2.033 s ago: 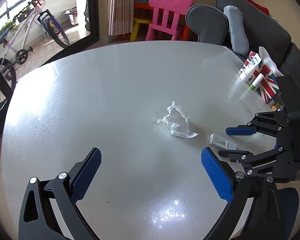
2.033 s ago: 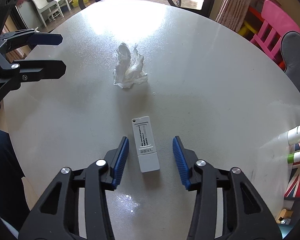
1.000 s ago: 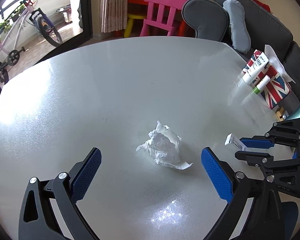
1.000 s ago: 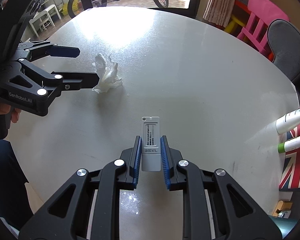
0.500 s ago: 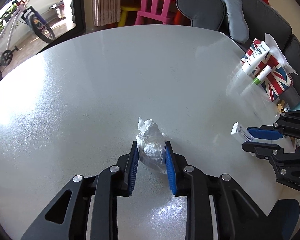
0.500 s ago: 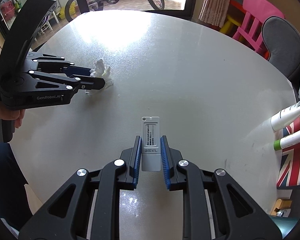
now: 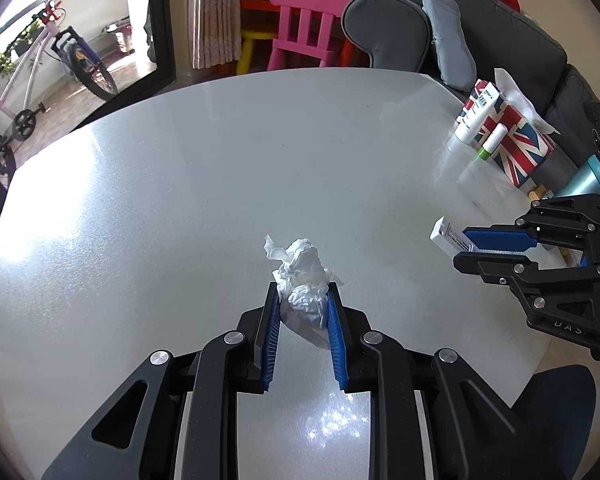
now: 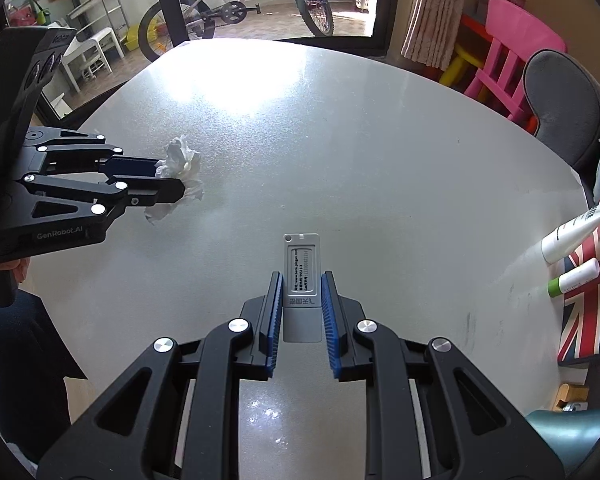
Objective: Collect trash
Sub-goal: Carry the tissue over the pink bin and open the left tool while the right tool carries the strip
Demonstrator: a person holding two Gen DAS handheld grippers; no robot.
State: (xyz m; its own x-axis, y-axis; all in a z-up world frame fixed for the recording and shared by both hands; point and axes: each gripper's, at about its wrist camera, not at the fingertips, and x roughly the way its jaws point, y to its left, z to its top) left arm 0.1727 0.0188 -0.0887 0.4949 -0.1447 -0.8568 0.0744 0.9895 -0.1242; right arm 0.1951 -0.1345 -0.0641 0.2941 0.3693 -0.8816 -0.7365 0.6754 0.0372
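the left gripper point(image 7: 303, 300) has just been closing, and its blue pads now clench a crumpled white tissue point(image 7: 303, 280) that bulges up past the fingertips and hangs a little below them, over the near middle of the grey table point(image 7: 220, 168). to its right, the right gripper point(image 8: 302, 292) is clamped tight on a small white packet point(image 8: 302, 268) with printed lines, held flat between its pads with the far end sticking out beyond them. at the table's right edge sits a union-flag box point(image 7: 516, 148) with two white tubes point(image 7: 478, 112) leaning on it. a pink chair point(image 7: 308, 20) stands beyond the far edge.
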